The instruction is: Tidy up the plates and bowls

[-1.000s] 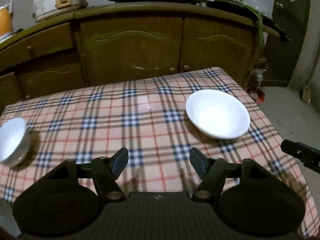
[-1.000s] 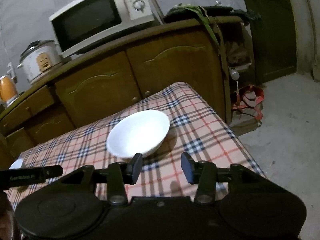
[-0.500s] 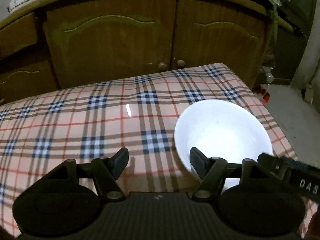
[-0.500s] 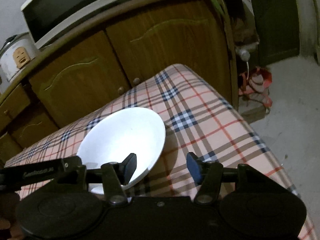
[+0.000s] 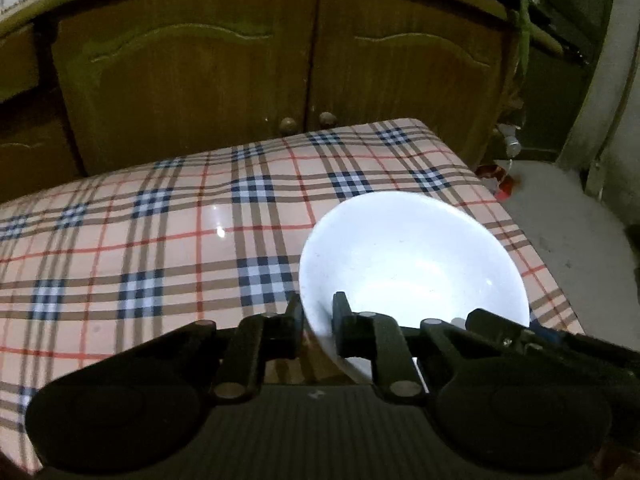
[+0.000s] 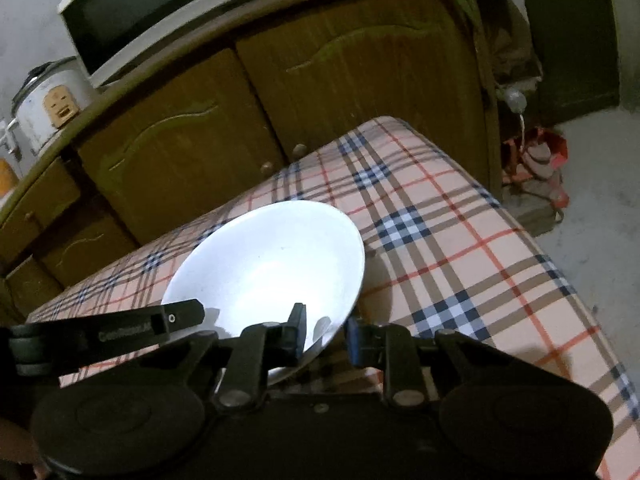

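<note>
A wide white bowl (image 5: 412, 264) sits near the right end of the plaid-covered table (image 5: 160, 240). My left gripper (image 5: 318, 316) is shut on its near left rim, one finger inside the bowl and one outside. In the right wrist view the same bowl (image 6: 272, 264) fills the middle, and my right gripper (image 6: 326, 328) is shut on its near right rim the same way. The left gripper's finger (image 6: 160, 324) reaches in from the left there. Part of the right gripper (image 5: 500, 328) shows at the bowl's near edge in the left wrist view.
A brown wooden cabinet (image 5: 280, 60) stands right behind the table. A microwave (image 6: 136, 12) and a white rice cooker (image 6: 48, 104) sit on top of it. The table's right edge (image 6: 560, 272) drops to a grey floor with a red item (image 6: 536, 160).
Both grippers came forward and down to the white bowl and shut on its near rim from either side. The small bowl at the left has left the view.
</note>
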Available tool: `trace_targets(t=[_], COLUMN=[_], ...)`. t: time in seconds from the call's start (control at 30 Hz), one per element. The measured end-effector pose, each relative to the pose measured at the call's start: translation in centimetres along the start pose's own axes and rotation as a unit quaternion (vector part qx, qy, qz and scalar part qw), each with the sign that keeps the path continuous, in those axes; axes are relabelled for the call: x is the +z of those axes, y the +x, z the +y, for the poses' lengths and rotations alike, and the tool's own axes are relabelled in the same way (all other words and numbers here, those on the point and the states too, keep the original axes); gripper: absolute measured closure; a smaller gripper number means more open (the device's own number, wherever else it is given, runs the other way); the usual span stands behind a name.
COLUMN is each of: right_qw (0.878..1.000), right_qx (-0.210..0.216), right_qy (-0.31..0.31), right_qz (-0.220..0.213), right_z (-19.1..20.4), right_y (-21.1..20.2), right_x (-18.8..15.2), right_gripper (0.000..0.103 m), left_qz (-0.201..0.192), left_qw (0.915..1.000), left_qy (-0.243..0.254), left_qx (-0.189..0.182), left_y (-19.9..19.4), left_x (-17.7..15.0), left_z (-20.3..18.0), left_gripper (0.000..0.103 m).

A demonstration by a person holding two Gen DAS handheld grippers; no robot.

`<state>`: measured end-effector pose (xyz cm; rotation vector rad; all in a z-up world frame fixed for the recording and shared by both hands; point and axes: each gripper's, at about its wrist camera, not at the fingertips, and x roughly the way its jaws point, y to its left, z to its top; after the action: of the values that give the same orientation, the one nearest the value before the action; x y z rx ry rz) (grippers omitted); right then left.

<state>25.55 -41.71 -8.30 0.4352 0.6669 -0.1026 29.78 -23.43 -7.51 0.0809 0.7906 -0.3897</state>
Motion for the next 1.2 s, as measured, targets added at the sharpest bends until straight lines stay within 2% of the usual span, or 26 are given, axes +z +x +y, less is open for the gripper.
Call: trace_targets(t=[0.13,0.4,0.77,1.0,1.2], right_qw=[1.0,0.999,0.995,0.993,0.993], right_qx=[0.0,0.012,0.03,0.039,0.043], right_qy=[-0.015,-0.026,-0.043,-0.049,-0.047], right_qz=[-0.014,-0.047,-0.081,-0.096,-0.101], right_z=[1.2,3.7,7.5,8.8,9.5], right_y=[-2.5,-9.6,-19.3,-23.7,-25.9], right_x=[0.0,0.0,-1.9,-4.5,-6.2], right_gripper=[0.076,0.076,0.076,0.076,0.076], left_qz=[-0.008,-0.044,-0.088,-0.105,-0.115], left_qw=[0.9999,0.999,0.9955,0.9934,0.9923], left_qy=[-0.01,-0.005,0.015,0.018,0.019], left_qx=[0.001,0.009,0.033,0.042,0.042], left_y=[-2.4,-9.7,-19.2,-23.1,-25.1], left_x=[-0.1,-0.4,-3.0,-5.5,-7.0], left_z=[-0.1,-0.9,-1.8,-1.8,-1.6], left_gripper=[0.087,0.086,0.085,0.085,0.085])
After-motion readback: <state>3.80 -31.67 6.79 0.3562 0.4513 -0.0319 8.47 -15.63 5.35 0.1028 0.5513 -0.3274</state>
